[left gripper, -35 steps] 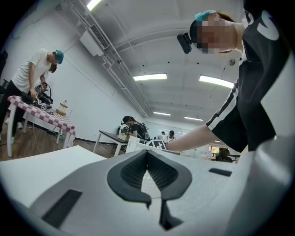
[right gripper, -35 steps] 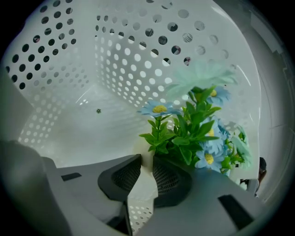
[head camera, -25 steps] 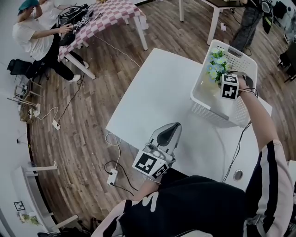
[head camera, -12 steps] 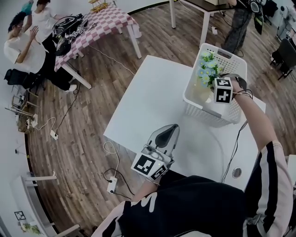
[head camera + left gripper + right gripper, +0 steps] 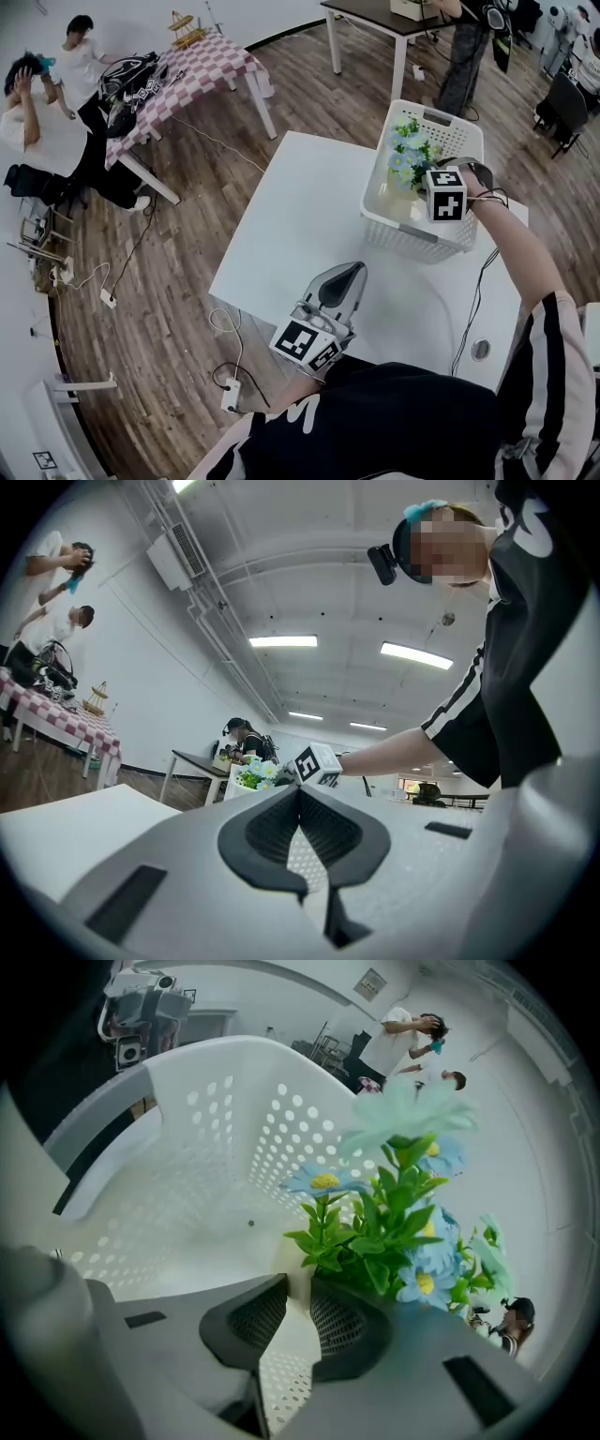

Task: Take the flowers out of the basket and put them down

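A white perforated basket [image 5: 412, 242] stands at the far right of the white table [image 5: 300, 216]. In it sits a bunch of blue and white flowers [image 5: 409, 153] with green leaves. My right gripper [image 5: 424, 180] reaches down into the basket beside them. In the right gripper view the flowers [image 5: 394, 1204] rise just past the right jaw, and the right gripper [image 5: 300, 1283] is open by a narrow gap that shows only the basket wall [image 5: 234, 1119]. My left gripper [image 5: 349, 274] rests shut and empty near the table's front edge, and the left gripper [image 5: 300, 791] points toward the distant flowers [image 5: 253, 775].
A checkered table [image 5: 187, 70] with two people beside it stands at the far left. A dark table [image 5: 375, 11] and a standing person [image 5: 464, 47] are behind the basket. Cables and a power strip [image 5: 230, 394] lie on the wood floor. A cable hole [image 5: 481, 350] sits in the table's near right.
The head view has swung, so the table and basket sit lower and further left. My right gripper stays in the basket by the flowers. The left gripper has not moved.
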The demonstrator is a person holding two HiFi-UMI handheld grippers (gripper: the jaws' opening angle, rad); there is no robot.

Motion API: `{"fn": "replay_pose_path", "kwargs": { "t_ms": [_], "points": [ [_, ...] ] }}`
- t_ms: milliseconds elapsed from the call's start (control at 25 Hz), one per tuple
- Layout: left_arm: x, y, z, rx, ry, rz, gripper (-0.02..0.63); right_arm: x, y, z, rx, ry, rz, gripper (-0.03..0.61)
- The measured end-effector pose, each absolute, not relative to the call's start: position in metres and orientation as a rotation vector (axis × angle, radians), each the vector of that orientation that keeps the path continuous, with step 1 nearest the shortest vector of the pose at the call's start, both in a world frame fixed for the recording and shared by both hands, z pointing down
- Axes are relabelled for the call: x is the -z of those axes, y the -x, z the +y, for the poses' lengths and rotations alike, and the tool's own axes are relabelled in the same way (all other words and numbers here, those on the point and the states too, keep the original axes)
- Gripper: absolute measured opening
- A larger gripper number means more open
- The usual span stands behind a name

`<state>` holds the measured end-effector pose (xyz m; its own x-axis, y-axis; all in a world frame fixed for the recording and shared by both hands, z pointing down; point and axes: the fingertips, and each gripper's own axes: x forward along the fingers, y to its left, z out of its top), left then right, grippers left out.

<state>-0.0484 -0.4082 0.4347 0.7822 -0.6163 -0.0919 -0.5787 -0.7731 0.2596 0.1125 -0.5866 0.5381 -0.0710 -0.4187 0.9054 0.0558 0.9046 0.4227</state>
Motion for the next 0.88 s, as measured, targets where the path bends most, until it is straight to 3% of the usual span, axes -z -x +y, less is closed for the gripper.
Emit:
{"fn": "replay_pose_path", "kwargs": {
  "t_ms": [880],
  "points": [
    [-0.432, 0.000, -0.399, 0.224, -2.883, -0.607, 0.005, -0.492, -0.119, -0.554, 0.491, -0.396, -1.593, 0.087]
  ]
}}
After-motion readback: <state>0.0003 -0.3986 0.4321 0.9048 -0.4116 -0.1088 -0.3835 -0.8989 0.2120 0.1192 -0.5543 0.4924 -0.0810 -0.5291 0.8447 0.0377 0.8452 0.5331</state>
